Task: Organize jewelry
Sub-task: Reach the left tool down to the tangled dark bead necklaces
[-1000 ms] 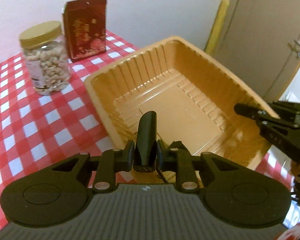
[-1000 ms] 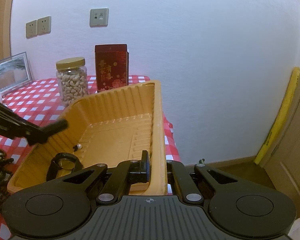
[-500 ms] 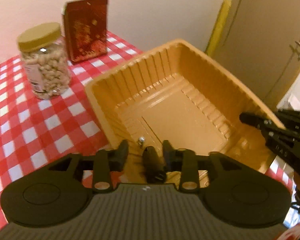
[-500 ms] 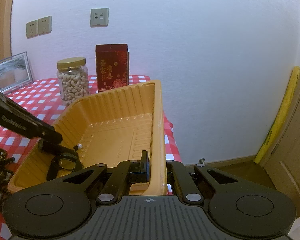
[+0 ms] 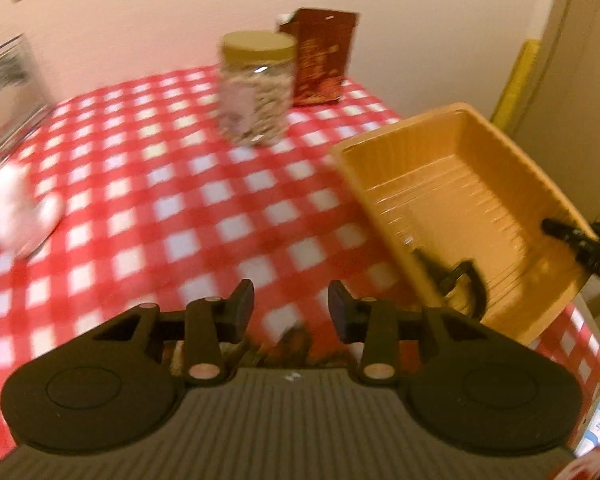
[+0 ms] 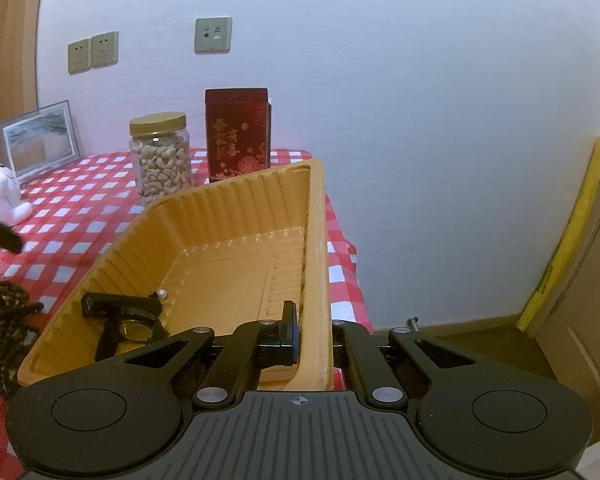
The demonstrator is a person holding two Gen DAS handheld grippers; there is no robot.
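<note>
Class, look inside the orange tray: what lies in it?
Inside the orange tray: a black watch and a small pearl. The right gripper, clamped on its wall, hides the near corner.

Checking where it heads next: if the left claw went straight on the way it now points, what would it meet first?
Probably the checked tablecloth: the left claw, open and empty, aims at bare cloth left of the orange tray. Blur makes depth uncertain.

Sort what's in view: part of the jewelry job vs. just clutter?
Job:
- orange tray, right gripper shut on its wall
- black watch in tray
- pearl in tray
- dark bead strand on cloth

Clutter:
- nut jar
- red box
- photo frame
- white plush toy
</note>
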